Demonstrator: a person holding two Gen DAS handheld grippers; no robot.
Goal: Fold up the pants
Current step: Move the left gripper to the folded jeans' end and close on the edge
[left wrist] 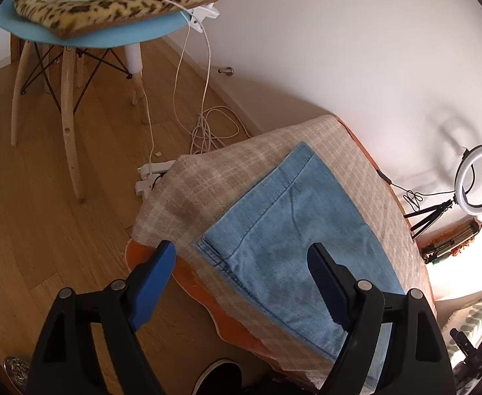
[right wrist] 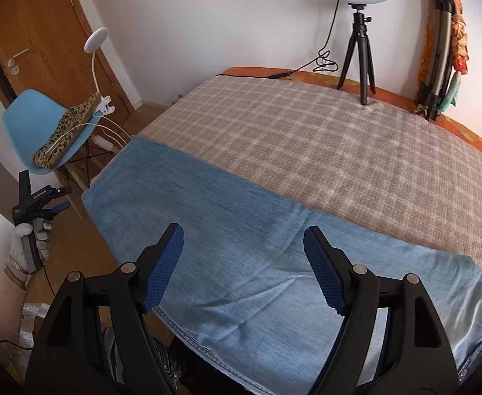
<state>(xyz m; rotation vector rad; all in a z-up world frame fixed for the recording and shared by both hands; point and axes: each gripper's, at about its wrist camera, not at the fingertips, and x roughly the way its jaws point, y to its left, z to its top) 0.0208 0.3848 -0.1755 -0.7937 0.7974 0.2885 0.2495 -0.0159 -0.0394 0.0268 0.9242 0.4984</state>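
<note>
Hovering both grippers, left gripper (left wrist: 241,263) and right gripper (right wrist: 242,247), fingers spread wide, holding nothing. Pants (right wrist: 241,230) lie flat along my near worktop (right wrist: 306,138) edge, seemingly folded lengthwise already. Risk: pinching the checked cloth (left wrist: 208,184) too, dragging everything.

walls (right wrist: 208,16) white | wood floor (left wrist: 27,230) | blue chair (left wrist: 86,38) | ring light (left wrist: 479,179)

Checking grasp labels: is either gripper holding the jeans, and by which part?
Nothing is held. Left gripper and right gripper both hover open above the jeans.
</note>
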